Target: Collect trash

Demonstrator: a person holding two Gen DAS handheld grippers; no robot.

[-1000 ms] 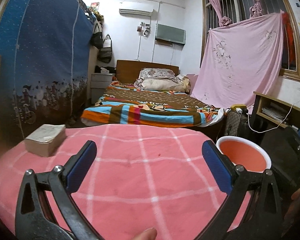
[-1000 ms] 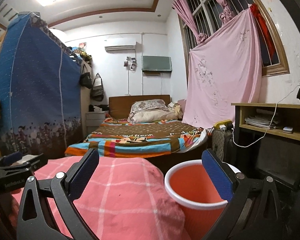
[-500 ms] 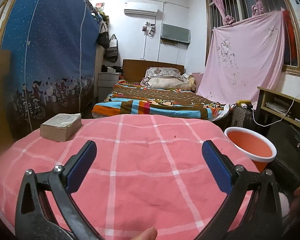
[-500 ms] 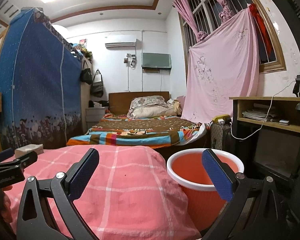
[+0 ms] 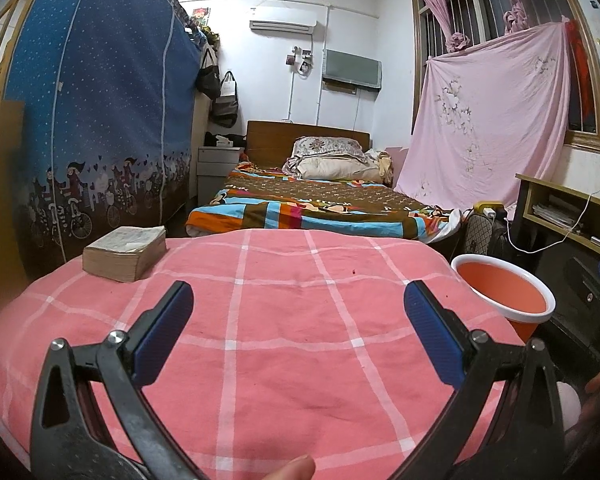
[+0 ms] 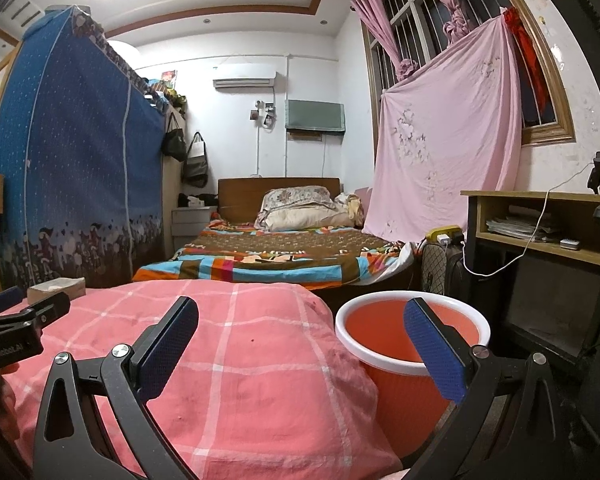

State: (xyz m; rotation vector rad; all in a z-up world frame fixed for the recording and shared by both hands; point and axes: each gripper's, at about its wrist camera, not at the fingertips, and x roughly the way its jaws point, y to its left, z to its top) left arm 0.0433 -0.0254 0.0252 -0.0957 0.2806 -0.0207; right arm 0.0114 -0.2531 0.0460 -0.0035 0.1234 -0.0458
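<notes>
An orange bucket with a white rim [image 5: 504, 294] [image 6: 410, 338] stands on the floor at the right edge of a surface covered by a pink checked cloth [image 5: 284, 320] [image 6: 204, 344]. It looks empty. My left gripper [image 5: 298, 322] is open and empty, held above the cloth. My right gripper [image 6: 300, 336] is open and empty, at the cloth's right edge, its right finger in front of the bucket. The left gripper also shows at the left of the right wrist view [image 6: 16, 320]. No loose trash shows on the cloth.
A thick worn book [image 5: 126, 252] [image 6: 58, 286] lies at the cloth's far left. Beyond is a bed with a striped blanket [image 5: 316, 210], a blue fabric wardrobe [image 5: 96, 128] at left, and a wooden desk [image 6: 540, 224] with a cable at right.
Both grippers have shifted back and risen a little, so more of the pink cloth and the bucket's inside show. The jaws stayed open.
</notes>
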